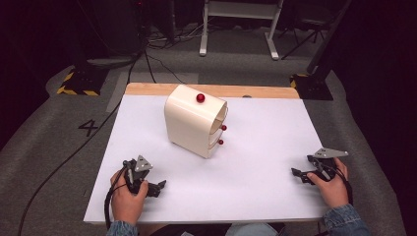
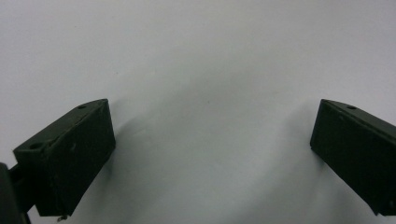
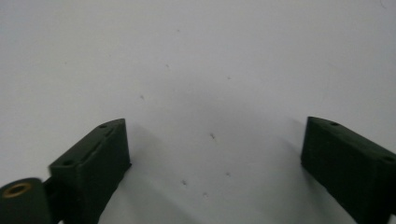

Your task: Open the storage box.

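A cream cabinet (image 1: 195,120) with rounded top stands near the middle back of the white table sheet (image 1: 260,147). It has a red knob (image 1: 200,98) on top and two red drawer knobs (image 1: 223,128) on its right-facing front. My left gripper (image 1: 160,187) rests at the front left of the sheet, a hand around it, jaws wide apart over bare white surface (image 2: 210,116). My right gripper (image 1: 296,173) sits at the front right, held by the other hand, open as well with nothing between its fingers (image 3: 93,158).
A wooden table edge (image 1: 211,89) shows behind the sheet. Beyond lie grey carpet, black cables (image 1: 74,152), a stand base with yellow-black tape (image 1: 78,81) at the left, another at the right (image 1: 307,83), and white desk legs (image 1: 238,29).
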`<state>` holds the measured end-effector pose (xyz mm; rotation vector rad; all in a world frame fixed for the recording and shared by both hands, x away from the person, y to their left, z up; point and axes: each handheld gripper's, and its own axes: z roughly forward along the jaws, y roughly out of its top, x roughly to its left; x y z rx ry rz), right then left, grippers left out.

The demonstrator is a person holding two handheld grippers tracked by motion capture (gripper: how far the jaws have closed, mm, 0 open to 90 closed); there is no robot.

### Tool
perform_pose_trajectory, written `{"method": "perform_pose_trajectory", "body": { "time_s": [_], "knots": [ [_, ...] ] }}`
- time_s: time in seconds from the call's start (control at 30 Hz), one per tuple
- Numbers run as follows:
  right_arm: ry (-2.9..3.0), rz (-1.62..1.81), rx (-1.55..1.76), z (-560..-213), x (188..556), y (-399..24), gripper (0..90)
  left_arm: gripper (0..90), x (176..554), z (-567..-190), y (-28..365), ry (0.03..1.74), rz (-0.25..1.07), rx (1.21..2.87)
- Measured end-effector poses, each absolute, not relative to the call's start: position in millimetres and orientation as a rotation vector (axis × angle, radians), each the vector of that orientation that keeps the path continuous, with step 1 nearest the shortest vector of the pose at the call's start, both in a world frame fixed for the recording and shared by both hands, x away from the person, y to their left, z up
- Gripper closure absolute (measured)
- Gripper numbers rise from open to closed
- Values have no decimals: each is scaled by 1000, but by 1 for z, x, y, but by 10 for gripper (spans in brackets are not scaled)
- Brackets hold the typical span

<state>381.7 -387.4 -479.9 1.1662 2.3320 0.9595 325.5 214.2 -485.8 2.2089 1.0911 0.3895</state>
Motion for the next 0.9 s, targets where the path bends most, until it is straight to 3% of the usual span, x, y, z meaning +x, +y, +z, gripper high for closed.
{"method": "perform_pose_trajectory", "body": {
  "time_s": [0.03, 0.13, 0.2, 0.57, 0.67, 0.9],
  "knots": [
    [2334, 983, 1154, -477, 380, -386, 265, 0, 326, -486, 214, 1089, 391, 2208],
    [2308, 1034, 1150, -466, 376, -380, 201, 0, 326, -486, 214, 1085, 396, 2208],
    [2302, 1081, 1113, -454, 374, -374, 254, 0, 325, -486, 214, 1087, 396, 2207],
    [2357, 1223, 942, -409, 369, -331, 272, 0, 325, -486, 215, 1087, 397, 2205],
    [2425, 1249, 885, -403, 372, -319, 375, 0, 325, -486, 215, 1088, 396, 2206],
    [2439, 1312, 809, -393, 378, -291, 454, 0, 326, -486, 215, 1088, 386, 2208]
  ]
}}
